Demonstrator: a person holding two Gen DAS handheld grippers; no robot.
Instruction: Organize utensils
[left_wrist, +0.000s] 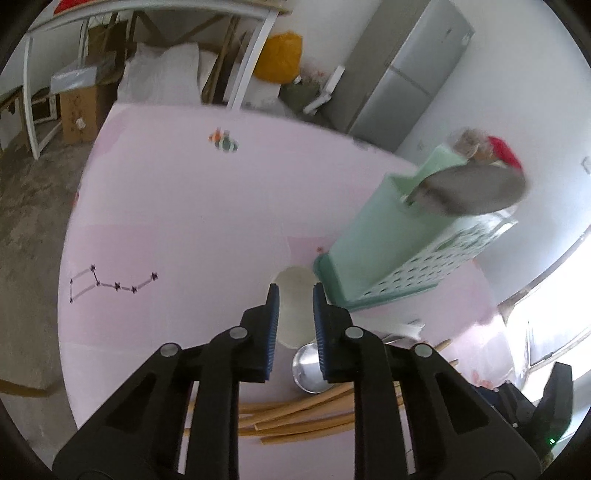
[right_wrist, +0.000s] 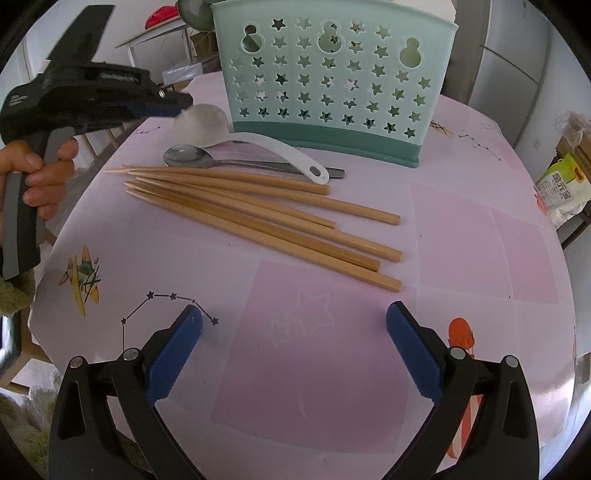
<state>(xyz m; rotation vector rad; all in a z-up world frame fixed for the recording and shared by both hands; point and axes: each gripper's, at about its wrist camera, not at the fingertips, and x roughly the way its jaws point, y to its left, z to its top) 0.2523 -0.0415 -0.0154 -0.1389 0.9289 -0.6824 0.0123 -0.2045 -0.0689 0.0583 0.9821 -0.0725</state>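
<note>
A green utensil holder (right_wrist: 325, 81) with star holes stands at the back of the pink table; it also shows in the left wrist view (left_wrist: 413, 236), with a grey ladle (left_wrist: 476, 188) in it. In front of it lie a white rice paddle (right_wrist: 229, 129), a steel spoon (right_wrist: 192, 155) and several wooden chopsticks (right_wrist: 266, 214). My left gripper (left_wrist: 295, 291) hovers just above the paddle's head (left_wrist: 295, 310), jaws partly open with nothing between them; it shows in the right wrist view (right_wrist: 177, 103). My right gripper (right_wrist: 293, 321) is wide open and empty, nearer than the chopsticks.
The round table has a pink patterned cloth (right_wrist: 332, 350). A grey fridge (left_wrist: 406, 74), a yellow bag (left_wrist: 280, 55) and boxes (left_wrist: 81, 107) stand beyond the table. A rice bag (right_wrist: 561, 184) sits at the right.
</note>
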